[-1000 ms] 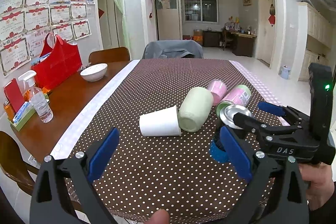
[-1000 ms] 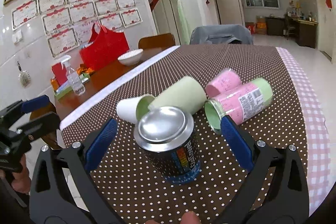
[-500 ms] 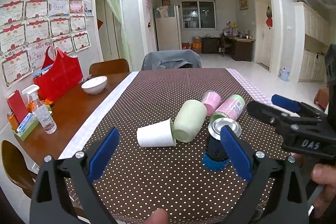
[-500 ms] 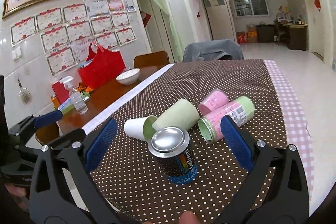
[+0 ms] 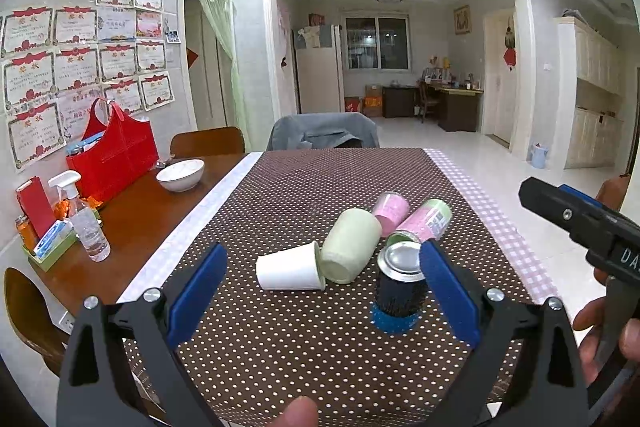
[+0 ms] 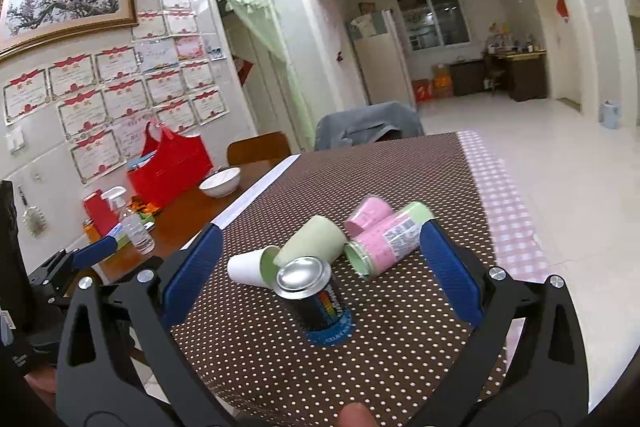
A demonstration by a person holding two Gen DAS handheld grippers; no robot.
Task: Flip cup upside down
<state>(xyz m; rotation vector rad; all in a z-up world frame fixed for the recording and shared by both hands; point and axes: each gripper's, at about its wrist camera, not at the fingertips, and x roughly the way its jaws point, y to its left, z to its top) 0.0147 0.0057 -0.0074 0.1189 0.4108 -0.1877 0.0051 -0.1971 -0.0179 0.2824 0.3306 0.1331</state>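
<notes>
A black cup [image 5: 398, 287] with a blue rim stands upside down on the dotted tablecloth, its silver base up; it also shows in the right wrist view [image 6: 316, 299]. A white cup [image 5: 290, 271], a pale green cup [image 5: 350, 245], a pink cup [image 5: 390, 211] and a pink-and-green cup [image 5: 424, 223] lie on their sides behind it. My left gripper [image 5: 320, 291] is open and empty, back from the cups. My right gripper [image 6: 316, 277] is open and empty, raised in front of the black cup.
A white bowl [image 5: 180, 175], a red bag [image 5: 112, 155], a spray bottle [image 5: 86, 227] and small boxes sit on the bare wood at the left. Chairs stand at the table's far end [image 5: 324, 133]. The table edge drops to the floor on the right.
Both grippers have pulled back and up from the cups. The right gripper has moved away from the black cup, which stays standing upside down.
</notes>
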